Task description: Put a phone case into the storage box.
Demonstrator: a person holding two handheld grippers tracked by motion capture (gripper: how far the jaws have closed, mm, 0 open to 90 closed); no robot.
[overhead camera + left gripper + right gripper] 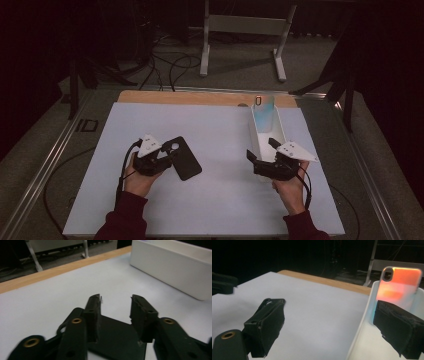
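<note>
White mat (pixel 215 130) on wooden table (pixel 200 97) — dark room, floor cables (pixel 165 67)

dim lab, loose floor cables (pixel 165 65), metal stand (pixel 245 30), white table (pixel 210 200)

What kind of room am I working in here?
Probably a lab or recording studio, not a home: a white work board on a bench, loose cables on the carpet, black curtains around, and a metal stand behind.
</note>
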